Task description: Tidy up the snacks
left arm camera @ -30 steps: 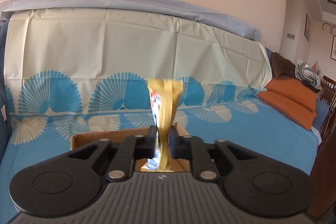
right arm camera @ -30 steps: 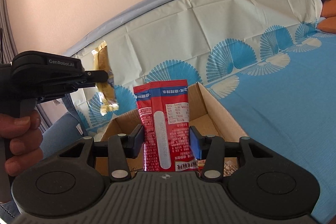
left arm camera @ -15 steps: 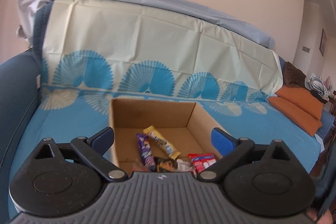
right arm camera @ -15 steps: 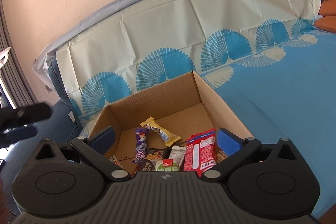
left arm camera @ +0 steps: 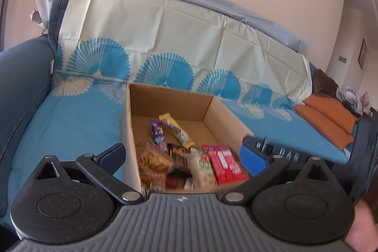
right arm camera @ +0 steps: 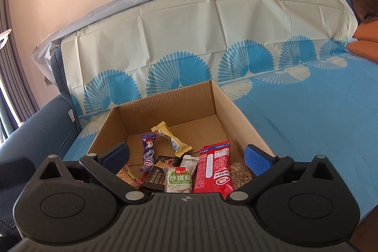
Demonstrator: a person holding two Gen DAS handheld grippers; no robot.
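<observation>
An open cardboard box point(right arm camera: 165, 108) point(left arm camera: 170, 100) stands on the blue sofa cover. It holds several snacks: a yellow bar point(right arm camera: 171, 138) point(left arm camera: 176, 130), a purple sweet point(right arm camera: 148, 152) point(left arm camera: 157, 131), a red packet point(right arm camera: 212, 169) point(left arm camera: 224, 163), a green-labelled pack point(right arm camera: 178, 180) and a dark pack point(right arm camera: 154, 177). My left gripper point(left arm camera: 183, 157) is open and empty above the box's near end. My right gripper point(right arm camera: 186, 157) is open and empty above the box's near edge. The right gripper's body point(left arm camera: 271, 150) shows at the right of the left wrist view.
The sofa back carries a cream and blue fan-patterned cover point(right arm camera: 212, 39). A dark blue armrest point(left arm camera: 21, 77) is at the left. Orange cushions point(left arm camera: 328, 117) lie at the far right. Blue seat point(right arm camera: 307, 115) lies right of the box.
A second ago the left gripper held the yellow bar and the right held the red packet. Both opened and the snacks now lie in the box. Both grippers have since drawn back slightly.
</observation>
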